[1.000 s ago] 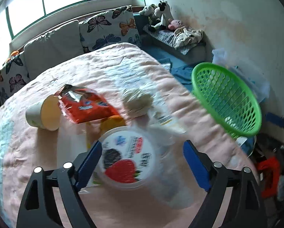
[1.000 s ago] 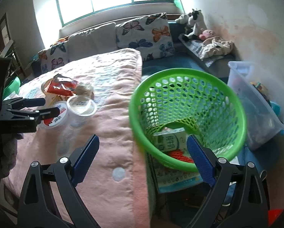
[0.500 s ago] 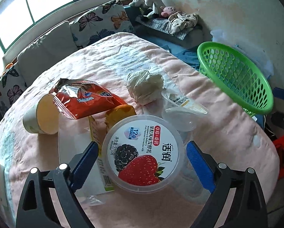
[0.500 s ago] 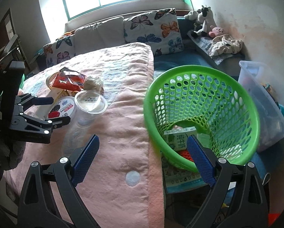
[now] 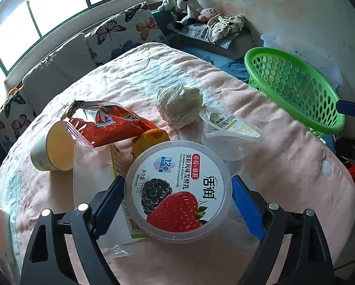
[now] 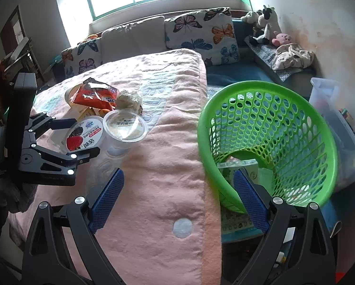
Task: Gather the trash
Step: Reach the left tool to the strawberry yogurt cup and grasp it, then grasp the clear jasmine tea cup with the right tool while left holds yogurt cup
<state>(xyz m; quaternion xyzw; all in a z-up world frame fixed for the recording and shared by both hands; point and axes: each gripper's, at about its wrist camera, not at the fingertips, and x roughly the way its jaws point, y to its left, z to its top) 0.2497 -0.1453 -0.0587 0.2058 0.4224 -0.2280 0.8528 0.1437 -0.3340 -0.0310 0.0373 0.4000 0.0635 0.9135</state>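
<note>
From my left wrist view, the left gripper [image 5: 177, 201] straddles the yogurt tub [image 5: 177, 187], its blue pads on either side of the tub's wall and closing in. The left pad looks to meet the rim; I cannot tell whether the right one presses yet. The tub stands upright on the pink blanket [image 5: 284, 166], its round printed lid facing up at me (no long axis to speak of). Just beyond it lies a clear plastic cup [image 5: 225, 133] on its side, mouth toward the near left, touching a crumpled tissue wad [image 5: 179, 106]. To the left, a red snack bag [image 5: 106, 125] lies with its long axis running left to right, torn end at the far left, beside a paper cup [image 5: 51, 149] tipped over, mouth facing right. The green basket [image 5: 296, 90] sits off the blanket's right edge; the blanket between it and the tub is bare.

From my right wrist view, the right gripper [image 6: 177, 199] stands wide with nothing between its pads, hovering over the blanket's right edge. The basket [image 6: 284, 128] is tilted, mouth toward me, with cartons inside. The tub [image 6: 84, 135] sits at the left between the other gripper's [image 6: 80, 137] fingers, with open blanket from it to the basket rim.
</note>
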